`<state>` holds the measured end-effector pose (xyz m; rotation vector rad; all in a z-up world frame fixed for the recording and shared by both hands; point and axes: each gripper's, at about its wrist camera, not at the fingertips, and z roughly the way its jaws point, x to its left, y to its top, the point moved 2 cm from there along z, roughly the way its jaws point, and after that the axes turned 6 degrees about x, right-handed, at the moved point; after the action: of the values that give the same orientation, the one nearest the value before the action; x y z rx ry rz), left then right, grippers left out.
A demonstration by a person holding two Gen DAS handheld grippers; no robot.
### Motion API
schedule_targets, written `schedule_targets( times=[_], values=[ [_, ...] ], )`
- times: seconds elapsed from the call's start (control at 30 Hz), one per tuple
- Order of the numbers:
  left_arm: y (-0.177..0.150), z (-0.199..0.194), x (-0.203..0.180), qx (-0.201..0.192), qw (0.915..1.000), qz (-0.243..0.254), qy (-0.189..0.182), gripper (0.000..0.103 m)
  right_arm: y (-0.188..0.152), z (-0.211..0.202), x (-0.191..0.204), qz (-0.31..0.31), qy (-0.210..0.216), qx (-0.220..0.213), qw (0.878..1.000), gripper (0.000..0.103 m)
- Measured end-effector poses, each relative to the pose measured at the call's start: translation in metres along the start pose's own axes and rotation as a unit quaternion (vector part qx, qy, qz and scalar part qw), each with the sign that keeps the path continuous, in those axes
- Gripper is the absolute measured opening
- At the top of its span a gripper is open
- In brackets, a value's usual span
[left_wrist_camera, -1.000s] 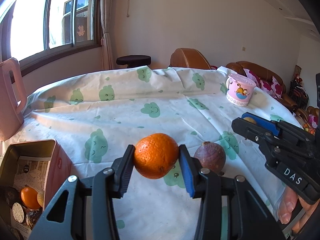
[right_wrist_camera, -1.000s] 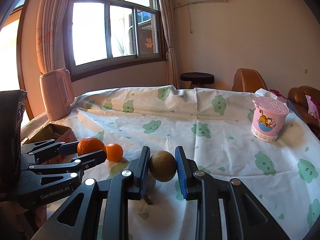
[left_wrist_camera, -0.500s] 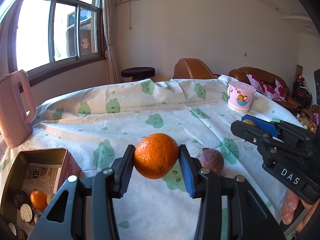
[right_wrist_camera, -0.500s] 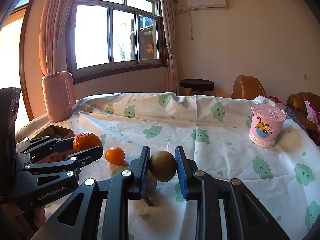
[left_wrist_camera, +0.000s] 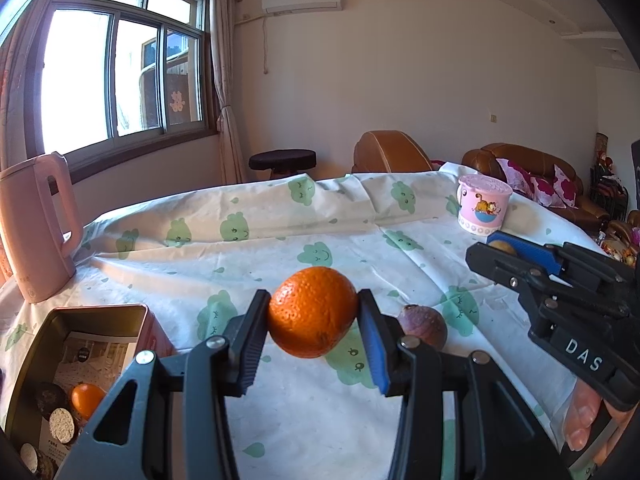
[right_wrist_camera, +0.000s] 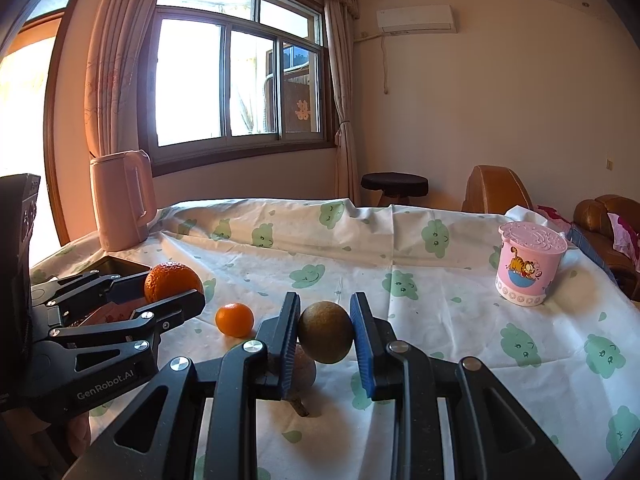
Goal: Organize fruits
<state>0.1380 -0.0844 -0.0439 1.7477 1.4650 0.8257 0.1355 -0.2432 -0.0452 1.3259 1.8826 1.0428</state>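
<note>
The left gripper (left_wrist_camera: 314,334) holds a big orange (left_wrist_camera: 313,312) between its two pads, which press on the left and right sides of the fruit, and the fruit hangs in the air above the tablecloth (left_wrist_camera: 248,264). The right gripper (right_wrist_camera: 325,334) is closed in the same way on a brown-green round fruit (right_wrist_camera: 326,332), maybe a kiwi, also lifted from the cloth. Just behind the left fingers, a little to their right, a dark purple fruit (left_wrist_camera: 422,326) lies on the cloth. Below the left fingers, to their left side, stands an open tin box (left_wrist_camera: 86,320) with a small orange fruit (left_wrist_camera: 87,399) and some round snacks inside. In the right wrist view, a small mandarin (right_wrist_camera: 234,319) lies on the cloth between the two grippers. I think the fruits should go into the box. The danger I see is that the round orange is held only at two small places, so it can slip or roll out if the hand tilts quickly. Also, the box is narrow and partly full, so a fruit let go too high can bounce out or hit the rim.
</note>
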Motion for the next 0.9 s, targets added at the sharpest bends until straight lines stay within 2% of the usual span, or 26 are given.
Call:
schedule_targets(
  times=[0.9],
  values=[
    [-0.002,-0.018,0.004,-0.047,0.9987,-0.012,0.019,0.046,-0.002,-0.017,0.002,-0.008,0.001,-0.043,0.999,0.028]
  ],
)
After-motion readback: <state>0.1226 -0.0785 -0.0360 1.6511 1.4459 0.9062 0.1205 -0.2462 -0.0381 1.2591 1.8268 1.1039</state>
